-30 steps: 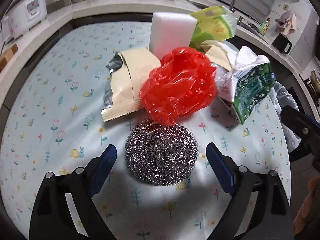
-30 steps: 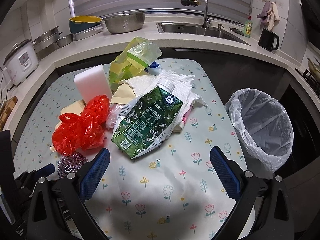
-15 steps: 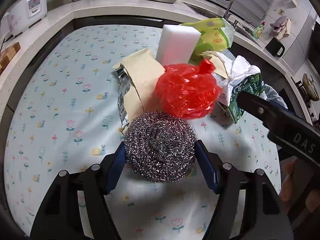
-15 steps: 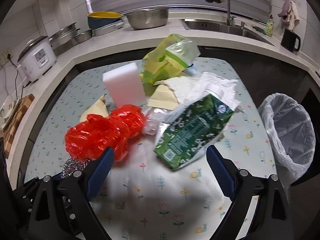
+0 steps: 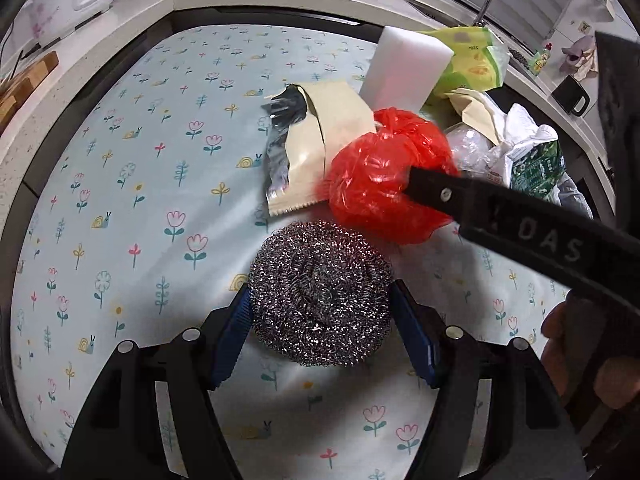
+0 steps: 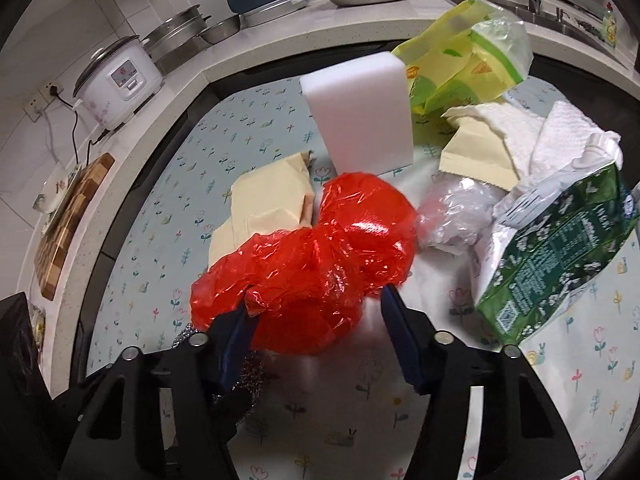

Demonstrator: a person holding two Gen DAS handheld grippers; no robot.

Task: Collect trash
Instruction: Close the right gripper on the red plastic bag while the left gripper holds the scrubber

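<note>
My left gripper (image 5: 320, 320) is shut on a steel wool scrubber (image 5: 320, 292), both blue pads pressed against its sides on the flowered tablecloth (image 5: 132, 184). My right gripper (image 6: 316, 320) straddles a crumpled red plastic bag (image 6: 320, 256); its left pad touches the bag, and a gap shows at the right pad. The red bag (image 5: 380, 184) also shows in the left wrist view, with the right gripper's finger (image 5: 480, 204) lying across it. The scrubber (image 6: 240, 368) peeks out below the right gripper's left finger.
Around the bag lie a beige foil wrapper (image 5: 312, 144), a white sponge block (image 6: 360, 120), a yellow-green bag (image 6: 460, 56), a clear plastic wad (image 6: 456, 212), paper towels (image 6: 540, 136) and a green carton (image 6: 560, 248). A rice cooker (image 6: 116, 80) stands on the counter.
My left gripper closed onto the steel wool scrubber. My right gripper swung left from the carton to the red bag and narrowed around it.
</note>
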